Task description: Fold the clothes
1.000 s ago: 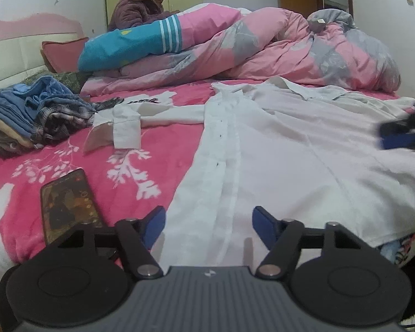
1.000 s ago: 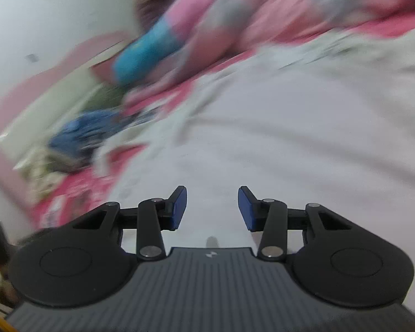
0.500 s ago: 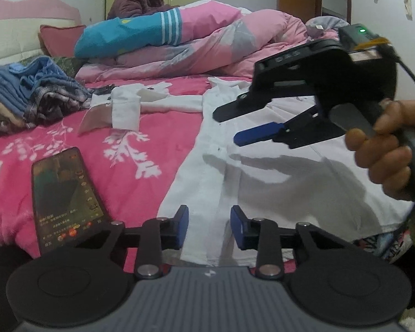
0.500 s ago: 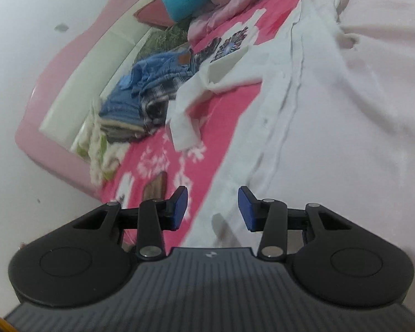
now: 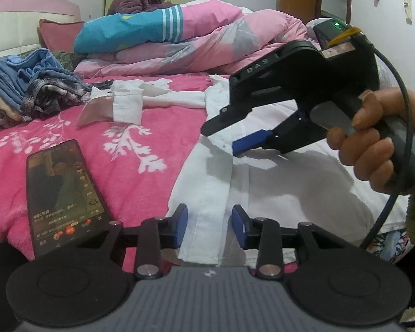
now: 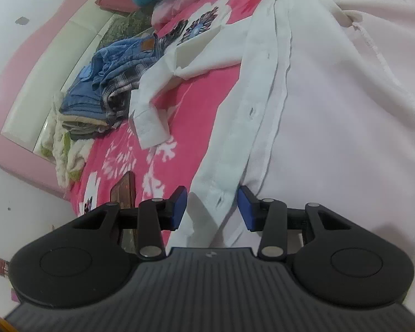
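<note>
The white shirt lies flat on the pink bedspread, its button placket between the spread jaws of both the left gripper and right gripper. The right gripper's body reads "DAS". A phone lies at near left.

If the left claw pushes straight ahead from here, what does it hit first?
Most likely the white button-up shirt's front placket, which lies between the left claw's open jaws. The right claw hovers farther along that line; depth is unclear.
</note>
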A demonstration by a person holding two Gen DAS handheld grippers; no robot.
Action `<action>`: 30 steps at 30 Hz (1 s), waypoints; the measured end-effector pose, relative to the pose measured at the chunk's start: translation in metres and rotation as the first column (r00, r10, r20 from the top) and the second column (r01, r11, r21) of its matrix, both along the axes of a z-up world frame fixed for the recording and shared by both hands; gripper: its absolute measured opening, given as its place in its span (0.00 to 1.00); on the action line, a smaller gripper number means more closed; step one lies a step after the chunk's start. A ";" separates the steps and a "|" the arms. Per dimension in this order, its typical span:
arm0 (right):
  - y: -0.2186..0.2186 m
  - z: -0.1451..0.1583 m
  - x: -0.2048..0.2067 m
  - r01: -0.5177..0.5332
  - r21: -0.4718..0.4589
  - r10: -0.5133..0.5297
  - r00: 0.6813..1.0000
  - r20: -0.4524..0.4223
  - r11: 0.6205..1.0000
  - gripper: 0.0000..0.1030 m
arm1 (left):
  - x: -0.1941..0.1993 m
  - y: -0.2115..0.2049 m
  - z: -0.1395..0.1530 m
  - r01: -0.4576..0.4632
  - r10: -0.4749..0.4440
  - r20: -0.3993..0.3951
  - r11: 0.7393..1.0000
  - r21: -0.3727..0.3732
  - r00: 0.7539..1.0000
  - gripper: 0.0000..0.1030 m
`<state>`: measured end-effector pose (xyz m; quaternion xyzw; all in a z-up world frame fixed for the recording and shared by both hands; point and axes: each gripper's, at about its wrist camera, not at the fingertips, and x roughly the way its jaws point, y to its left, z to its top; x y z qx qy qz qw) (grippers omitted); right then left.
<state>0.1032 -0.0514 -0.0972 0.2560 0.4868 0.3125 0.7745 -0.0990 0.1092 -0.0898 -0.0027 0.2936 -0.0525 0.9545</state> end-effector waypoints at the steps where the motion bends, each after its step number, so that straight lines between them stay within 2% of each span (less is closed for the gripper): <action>1: 0.001 0.000 0.000 -0.001 0.005 0.001 1.000 0.007 1.000 0.37 | 0.000 0.000 0.000 0.000 0.000 0.000 1.000 -0.001 1.000 0.36; 2: 0.002 0.001 0.000 -0.002 0.015 0.002 1.000 0.013 1.000 0.35 | 0.000 0.000 0.000 0.000 0.000 0.001 1.000 -0.001 1.000 0.36; 4: 0.003 0.002 0.000 -0.005 0.035 0.004 1.000 0.024 0.999 0.16 | 0.000 0.000 -0.001 -0.001 0.001 0.004 1.000 -0.002 1.000 0.36; 9: 0.005 0.002 -0.001 -0.007 0.081 0.004 1.000 0.030 0.997 0.08 | 0.002 0.002 0.000 -0.011 0.011 0.004 1.000 -0.009 1.000 0.32; 14: 0.008 0.002 0.000 -0.001 0.099 -0.003 0.999 0.036 0.995 0.07 | 0.002 0.011 0.002 -0.042 0.042 -0.008 0.997 -0.064 0.999 0.16; 20: 0.008 -0.002 0.003 0.006 0.097 -0.009 0.999 0.038 0.995 0.06 | 0.002 0.026 0.003 -0.082 0.079 -0.025 0.983 -0.166 0.997 0.07; 23: 0.003 -0.004 0.002 0.015 0.108 -0.018 0.999 0.031 0.994 0.06 | 0.001 0.033 0.006 -0.097 0.094 -0.026 0.971 -0.217 0.995 0.05; 27: -0.012 -0.004 0.004 0.055 0.195 -0.055 0.998 -0.005 0.979 0.12 | -0.001 0.039 0.009 -0.106 0.107 -0.011 0.958 -0.267 0.994 0.05; 29: -0.020 -0.005 0.005 0.075 0.229 -0.071 0.997 -0.025 0.971 0.18 | -0.002 0.039 0.012 -0.102 0.107 0.003 0.956 -0.274 0.994 0.05; 30: -0.021 -0.005 0.005 0.079 0.223 -0.075 0.997 -0.029 0.972 0.27 | -0.003 0.039 0.013 -0.100 0.107 0.010 0.956 -0.277 0.994 0.05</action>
